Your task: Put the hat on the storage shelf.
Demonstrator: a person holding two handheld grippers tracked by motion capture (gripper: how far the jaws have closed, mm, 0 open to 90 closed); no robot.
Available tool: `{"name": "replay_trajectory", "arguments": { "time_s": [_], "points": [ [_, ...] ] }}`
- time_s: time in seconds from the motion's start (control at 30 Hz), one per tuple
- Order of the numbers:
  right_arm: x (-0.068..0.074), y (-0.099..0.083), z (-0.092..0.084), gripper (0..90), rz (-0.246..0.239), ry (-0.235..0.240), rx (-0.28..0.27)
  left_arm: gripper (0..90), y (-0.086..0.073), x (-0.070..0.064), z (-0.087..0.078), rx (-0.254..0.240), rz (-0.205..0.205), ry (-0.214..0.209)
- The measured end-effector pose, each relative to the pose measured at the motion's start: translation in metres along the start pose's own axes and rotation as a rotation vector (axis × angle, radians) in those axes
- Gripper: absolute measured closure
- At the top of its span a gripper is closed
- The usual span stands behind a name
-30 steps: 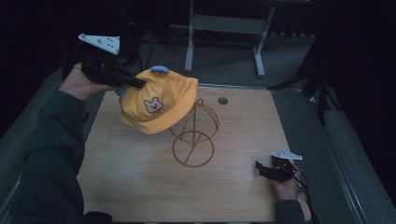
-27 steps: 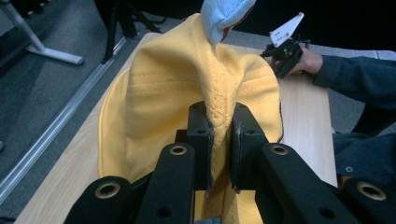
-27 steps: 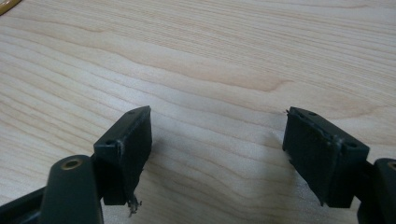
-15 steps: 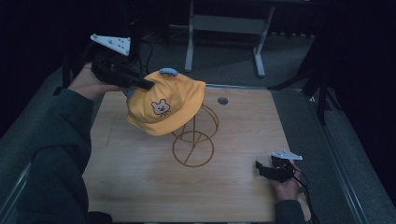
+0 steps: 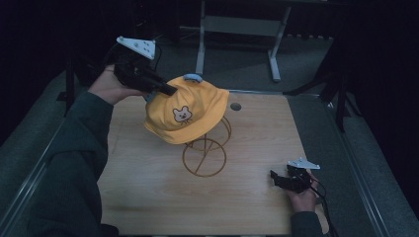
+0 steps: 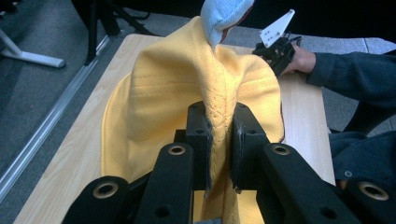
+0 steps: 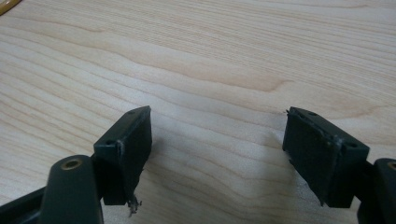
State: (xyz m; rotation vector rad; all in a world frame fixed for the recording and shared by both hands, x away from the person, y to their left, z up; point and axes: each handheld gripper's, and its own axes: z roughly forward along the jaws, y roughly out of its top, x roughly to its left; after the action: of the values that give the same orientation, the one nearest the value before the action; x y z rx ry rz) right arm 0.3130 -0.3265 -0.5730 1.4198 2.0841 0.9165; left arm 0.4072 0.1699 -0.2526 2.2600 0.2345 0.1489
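Note:
A yellow cap (image 5: pixel 185 113) with a small bear face and a light blue top button (image 5: pixel 191 77) hangs over a gold wire stand (image 5: pixel 204 154) at the table's middle. My left gripper (image 5: pixel 165 90) is shut on the cap's upper left side, pinching a fold of yellow cloth (image 6: pixel 218 121) between its pads. In the left gripper view the cap (image 6: pixel 154 112) drapes away from the jaws, with the blue button (image 6: pixel 224 16) at the top. My right gripper (image 5: pixel 276 178) rests low at the table's front right, open with bare wood between its fingers (image 7: pixel 128 142).
The wooden table (image 5: pixel 148 197) has a small dark hole (image 5: pixel 235 106) at its back right. Metal rails edge the table on both sides. A grey frame leg (image 5: pixel 274 59) stands on the floor behind. The wire stand's round base (image 5: pixel 203 160) sits on the table's middle.
My left gripper has carried the cap to the right and a little away from me, so the cap now sits over the wire stand. The right gripper has stayed put.

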Motion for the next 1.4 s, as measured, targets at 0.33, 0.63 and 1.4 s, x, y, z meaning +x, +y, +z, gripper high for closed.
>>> {"name": "replay_trajectory", "arguments": {
  "time_s": [0.33,0.63,1.4],
  "points": [
    [0.000,0.000,0.000,23.8,-0.001,0.000,0.000,78.7,0.012,0.000,0.031,0.031,0.009,-0.009],
    [0.000,0.000,0.000,23.8,0.001,0.001,0.003,76.5,0.018,-0.004,0.058,0.047,0.027,-0.025],
    [0.000,0.000,0.000,23.8,0.002,0.001,-0.001,44.4,0.027,-0.015,0.096,0.073,0.022,0.005]
  ]
}}
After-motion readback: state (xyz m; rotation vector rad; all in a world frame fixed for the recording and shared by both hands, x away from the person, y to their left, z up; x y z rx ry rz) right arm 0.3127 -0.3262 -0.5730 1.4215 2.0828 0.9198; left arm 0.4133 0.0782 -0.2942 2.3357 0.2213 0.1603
